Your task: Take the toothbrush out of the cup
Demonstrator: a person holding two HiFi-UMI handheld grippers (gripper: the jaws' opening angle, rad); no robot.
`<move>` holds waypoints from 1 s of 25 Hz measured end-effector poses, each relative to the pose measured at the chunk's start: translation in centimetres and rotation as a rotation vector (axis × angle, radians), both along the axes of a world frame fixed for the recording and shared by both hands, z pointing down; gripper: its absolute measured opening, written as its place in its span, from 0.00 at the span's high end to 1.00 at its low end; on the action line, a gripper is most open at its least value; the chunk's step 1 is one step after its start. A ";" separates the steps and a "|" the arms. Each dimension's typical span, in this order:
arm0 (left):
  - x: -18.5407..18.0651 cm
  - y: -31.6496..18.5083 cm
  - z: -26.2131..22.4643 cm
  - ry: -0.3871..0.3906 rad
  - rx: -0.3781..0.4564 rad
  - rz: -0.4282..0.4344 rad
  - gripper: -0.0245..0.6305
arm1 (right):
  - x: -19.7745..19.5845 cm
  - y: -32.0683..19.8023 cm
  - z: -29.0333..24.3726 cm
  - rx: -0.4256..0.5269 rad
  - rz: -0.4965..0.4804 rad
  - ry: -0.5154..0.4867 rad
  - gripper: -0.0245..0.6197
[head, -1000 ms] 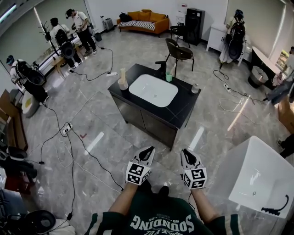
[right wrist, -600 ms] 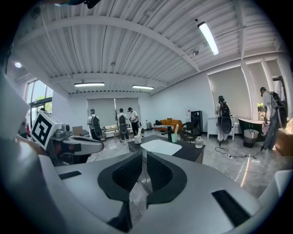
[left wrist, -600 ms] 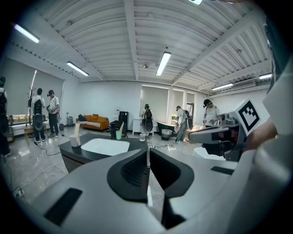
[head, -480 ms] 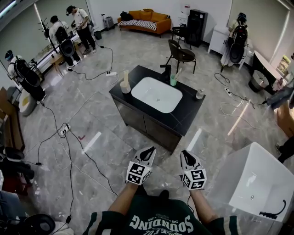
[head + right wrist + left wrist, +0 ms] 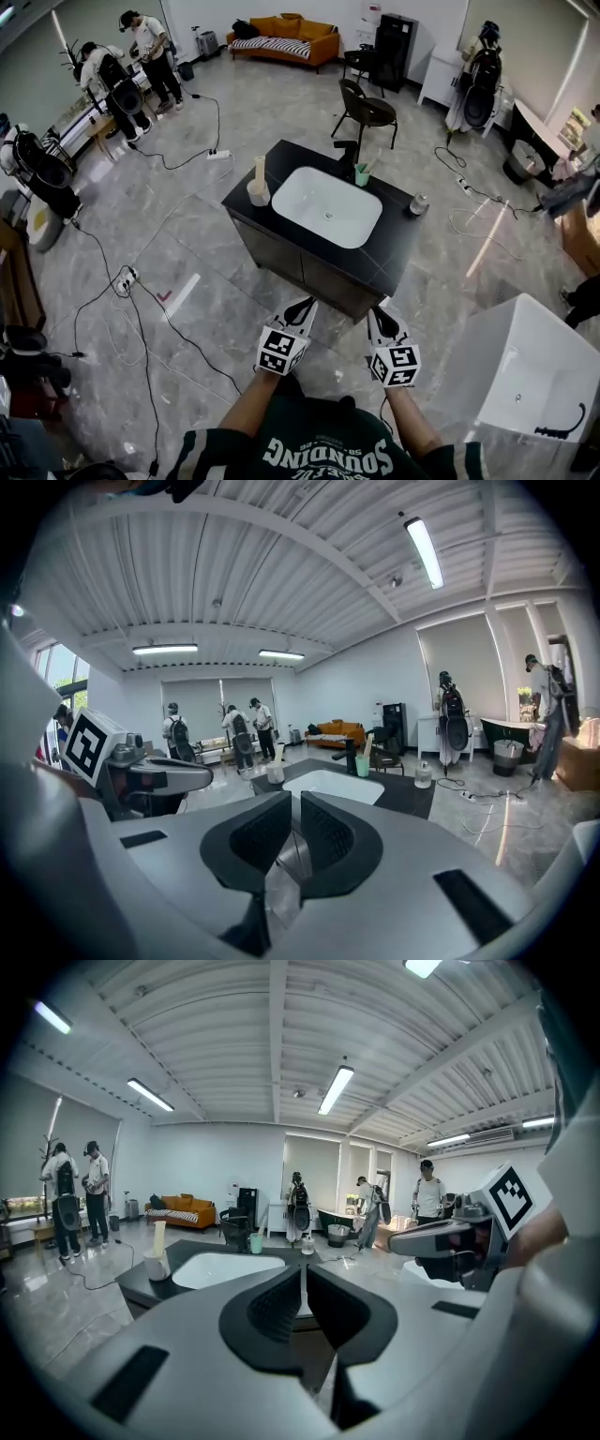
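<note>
A green cup point(image 5: 362, 175) stands at the far edge of a black vanity counter point(image 5: 281, 159), beside the black faucet point(image 5: 348, 150). A pale toothbrush point(image 5: 368, 166) leans out of it. Both gripper views show the cup far ahead point(image 5: 255, 1242) point(image 5: 362, 765), and the right gripper view shows the toothbrush point(image 5: 367, 747). My left gripper point(image 5: 303, 306) and right gripper point(image 5: 378, 312) are held side by side over the floor, short of the counter's near edge. Each has its jaws shut with nothing between them point(image 5: 302, 1274) point(image 5: 294, 806).
A white basin point(image 5: 326, 205) fills the counter's middle. A white holder with a pale stick point(image 5: 257, 191) sits at its left corner, a small jar point(image 5: 418, 204) at its right. Cables point(image 5: 178, 323) cross the floor; a white bathtub point(image 5: 525, 375) stands right, a chair point(image 5: 367, 108) behind.
The vanity has drawn nearer in the head view, its front edge now just ahead of both grippers. The grippers keep their side-by-side pose with jaws unchanged.
</note>
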State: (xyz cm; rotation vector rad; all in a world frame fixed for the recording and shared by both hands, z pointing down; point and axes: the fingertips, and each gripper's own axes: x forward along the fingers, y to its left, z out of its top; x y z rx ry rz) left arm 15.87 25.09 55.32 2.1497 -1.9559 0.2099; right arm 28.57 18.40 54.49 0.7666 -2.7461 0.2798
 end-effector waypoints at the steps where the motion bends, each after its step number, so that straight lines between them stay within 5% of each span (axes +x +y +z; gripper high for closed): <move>1: -0.9 -0.3 0.1 0.002 -0.002 0.007 0.94 | -0.9 -0.2 0.0 -0.002 0.006 0.002 0.89; 25: -19.1 -1.8 1.0 0.054 -0.007 0.092 0.94 | -19.9 -1.3 -0.4 -0.017 0.060 -0.023 0.89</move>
